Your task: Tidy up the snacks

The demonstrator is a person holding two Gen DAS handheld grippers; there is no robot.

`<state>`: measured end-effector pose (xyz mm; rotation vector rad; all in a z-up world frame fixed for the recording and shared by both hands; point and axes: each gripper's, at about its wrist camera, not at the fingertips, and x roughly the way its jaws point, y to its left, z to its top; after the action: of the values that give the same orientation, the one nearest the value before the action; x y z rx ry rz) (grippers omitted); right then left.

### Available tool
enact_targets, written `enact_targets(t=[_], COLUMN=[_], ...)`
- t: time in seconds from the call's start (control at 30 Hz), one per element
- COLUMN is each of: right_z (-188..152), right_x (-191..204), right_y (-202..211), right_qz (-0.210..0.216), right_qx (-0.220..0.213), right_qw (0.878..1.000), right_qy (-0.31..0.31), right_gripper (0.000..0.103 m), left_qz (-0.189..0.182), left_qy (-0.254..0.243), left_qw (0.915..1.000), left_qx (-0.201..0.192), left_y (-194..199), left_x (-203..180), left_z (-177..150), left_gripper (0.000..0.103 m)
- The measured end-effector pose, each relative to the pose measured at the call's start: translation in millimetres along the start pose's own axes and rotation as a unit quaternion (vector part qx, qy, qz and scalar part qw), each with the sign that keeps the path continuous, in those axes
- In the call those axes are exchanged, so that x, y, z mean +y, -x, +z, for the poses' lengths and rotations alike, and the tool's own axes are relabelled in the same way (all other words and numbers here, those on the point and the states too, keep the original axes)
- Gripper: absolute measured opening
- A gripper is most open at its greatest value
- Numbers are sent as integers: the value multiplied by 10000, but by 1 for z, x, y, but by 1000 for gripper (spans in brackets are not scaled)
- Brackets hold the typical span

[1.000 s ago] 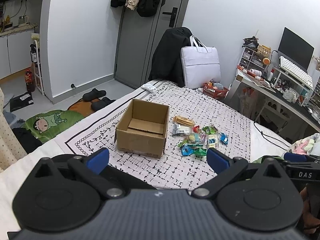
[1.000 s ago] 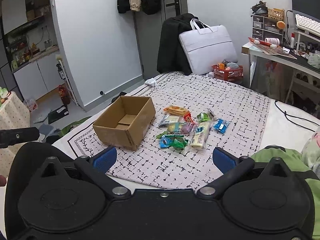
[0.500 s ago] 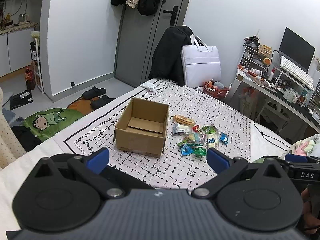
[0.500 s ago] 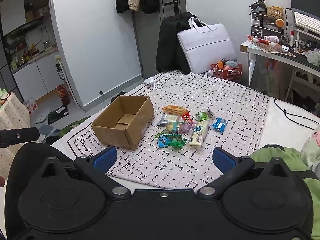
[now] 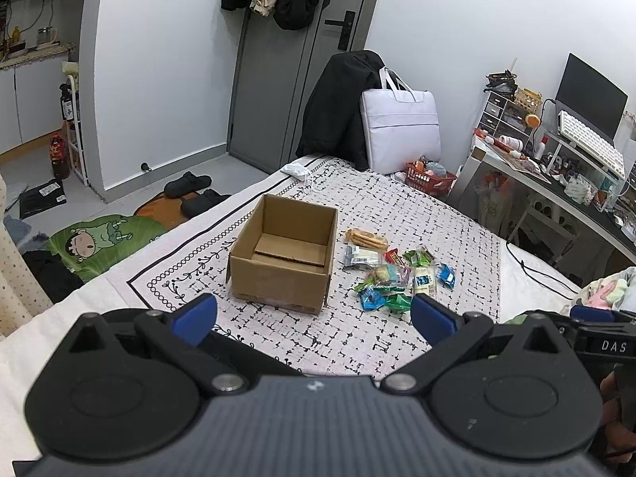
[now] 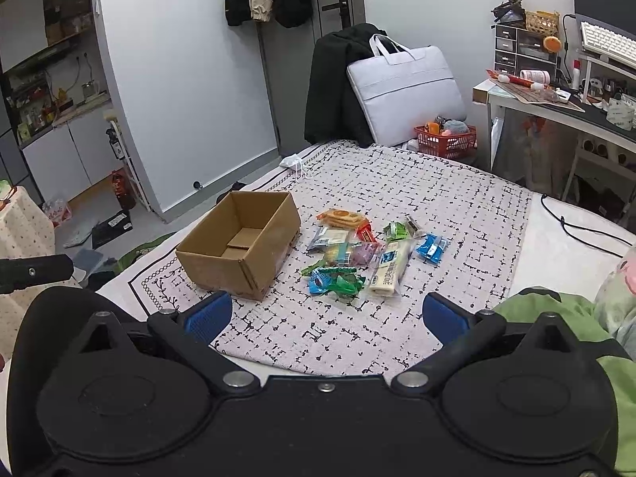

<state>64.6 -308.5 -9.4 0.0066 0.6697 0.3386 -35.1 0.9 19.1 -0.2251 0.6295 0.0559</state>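
An open, empty cardboard box [image 5: 284, 252] [image 6: 242, 244] sits on a patterned cloth [image 5: 357, 334] [image 6: 457, 214] on the bed. To its right lies a pile of several snack packets [image 5: 391, 272] [image 6: 357, 256], among them an orange cracker pack [image 6: 342, 218], a pale yellow bar [image 6: 391, 268] and a blue packet [image 6: 432, 247]. My left gripper [image 5: 314, 314] is open and empty, well short of the box. My right gripper [image 6: 326, 312] is open and empty, held back from the snacks.
A white bag [image 6: 405, 87] and a black coat [image 6: 338, 87] lean at the far end of the bed. A red basket [image 6: 445, 141] stands beside them. A desk [image 6: 556, 103] with clutter is on the right. Slippers [image 5: 190, 190] lie on the floor at left.
Both grippers have edged slightly forward toward the box and snacks. Nothing on the cloth has moved.
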Motion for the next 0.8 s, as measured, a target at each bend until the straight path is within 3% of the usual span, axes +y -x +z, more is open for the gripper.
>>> enact_targets(t=[0.8], right_z=[13], right_x=[-9], right_y=[-15], right_qz=[17], right_qx=[131], right_qw=[9999], right_qy=[20], right_gripper=[103], left_qz=[-30], left_qy=[13], left_qw=[9999], left_qx=[140], left_y=[-20], left_x=[-6], left_z=[12], left_gripper=[103])
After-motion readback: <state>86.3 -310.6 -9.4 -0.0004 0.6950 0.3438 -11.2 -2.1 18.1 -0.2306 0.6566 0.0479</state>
